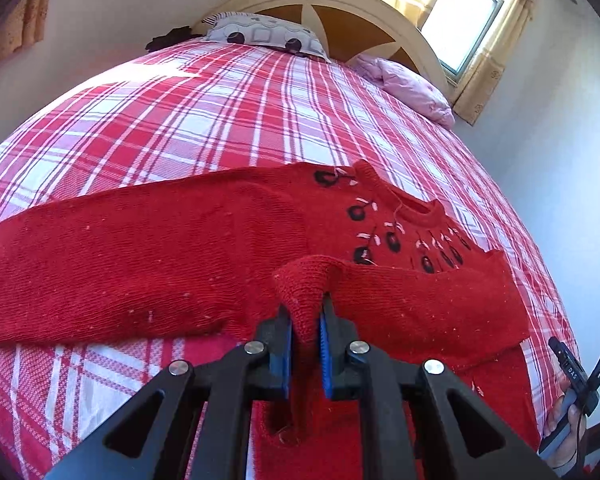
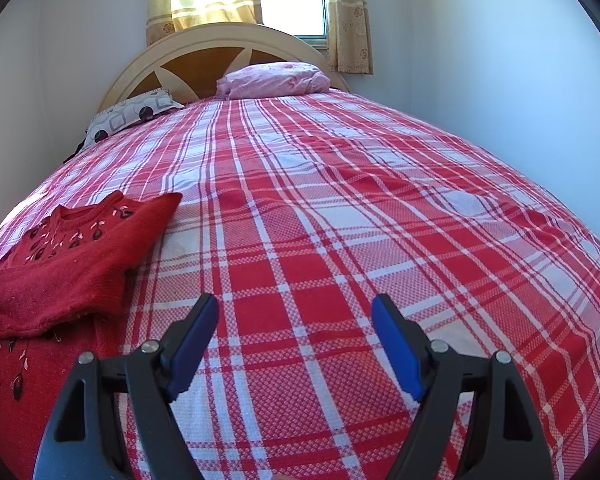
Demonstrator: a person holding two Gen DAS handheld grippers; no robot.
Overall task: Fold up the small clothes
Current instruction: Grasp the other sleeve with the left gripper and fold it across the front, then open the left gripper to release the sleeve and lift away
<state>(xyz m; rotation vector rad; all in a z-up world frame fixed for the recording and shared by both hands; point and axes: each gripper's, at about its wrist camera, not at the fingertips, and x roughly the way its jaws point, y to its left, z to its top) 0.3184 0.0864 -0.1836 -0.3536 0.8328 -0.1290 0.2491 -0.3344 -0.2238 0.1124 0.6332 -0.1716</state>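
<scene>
The small red knitted sweater with dark embroidered cherries around its neckline [image 1: 228,248] lies spread on the bed under a red-and-white checked bedspread [image 1: 228,112], near the foot edge closest to the person, its body flat and one long sleeve stretched out toward the left of the left wrist view. The left claw [image 1: 306,334] has its blue pads closed tight on a pinched ridge of the red knit, which stands up in a small peak between them; that grip probably exists to carry the other sleeve across the chest, since that sleeve already lies folded over the front just below the embroidery. Holding the fabric by a narrow pinch lets the knit drape instead of bunching, though such a soft, stretchy weave may sag or slip as it is moved

The right claw [image 2: 296,344] stands wide apart and grips nothing, hovering over bare bedspread just beside the sweater's right edge, likely kept clear until a second corner needs holding

No basket, drawer or other container shows in either view. At the headboard a grey cushion printed with dark circles [image 2: 134,114] and a pink rumpled pillow [image 2: 272,78] rest well apart from the work; something dark lies beside the cushion, too small to identify
</scene>
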